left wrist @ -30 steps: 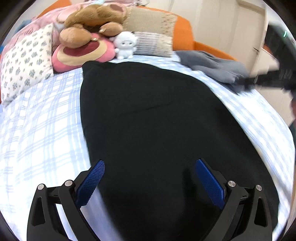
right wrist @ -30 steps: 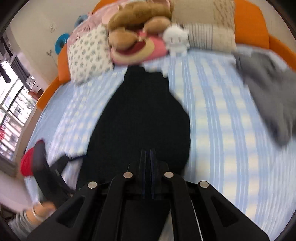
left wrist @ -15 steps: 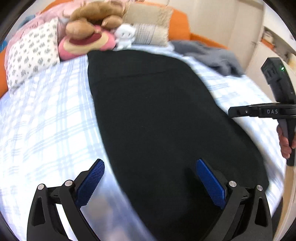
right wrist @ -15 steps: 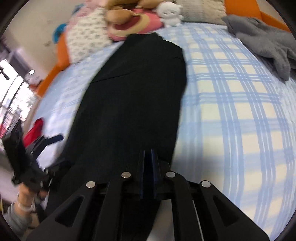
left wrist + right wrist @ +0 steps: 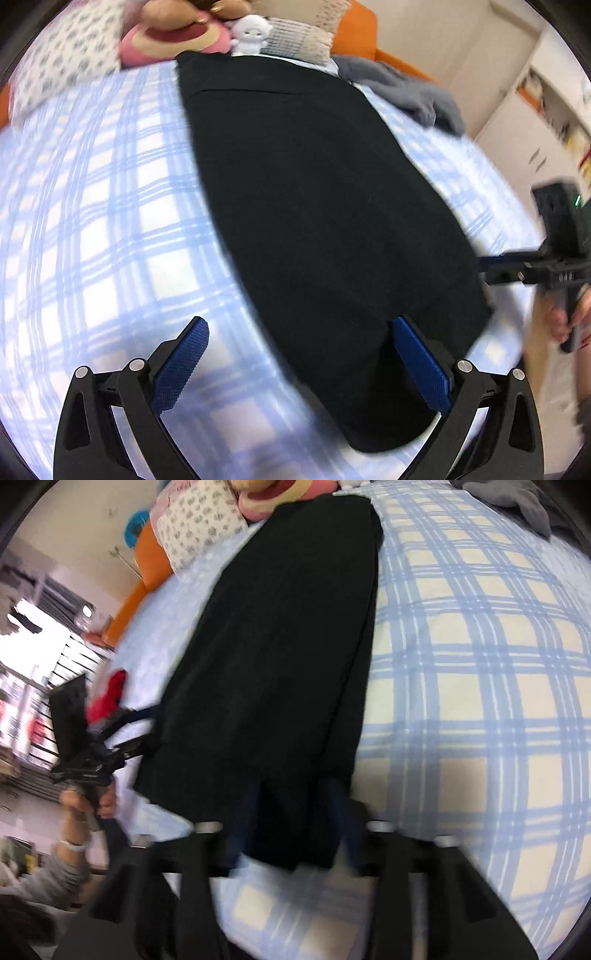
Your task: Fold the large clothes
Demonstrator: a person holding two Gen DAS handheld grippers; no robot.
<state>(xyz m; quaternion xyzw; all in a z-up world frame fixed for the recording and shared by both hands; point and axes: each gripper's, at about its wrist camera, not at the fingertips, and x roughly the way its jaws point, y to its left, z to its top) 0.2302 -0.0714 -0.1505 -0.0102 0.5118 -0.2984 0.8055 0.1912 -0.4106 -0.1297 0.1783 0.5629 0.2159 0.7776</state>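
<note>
open checked sheet (image 5: 110, 229) left of black garment (image 5: 314, 221), pillows (image 5: 62, 62) beyond

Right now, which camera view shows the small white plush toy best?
The left wrist view: the white plush toy sits whole at the far end of the black garment. The right wrist view shows only a sliver of it at the top edge.

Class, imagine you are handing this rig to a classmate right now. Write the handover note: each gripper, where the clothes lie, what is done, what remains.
Left gripper: open, empty, above the near hem of the long black fabric garment.
Right gripper: jaws opening, blurred, the garment's near edge between them, not pinched.
The garment lies lengthwise and flat on the blue plaid bedsheet, its far end by the pink plush toy.
A crumpled grey garment waits at the bed's far corner.
Done: black garment laid out narrow.
Left: fold it end to end; then the grey one.
</note>
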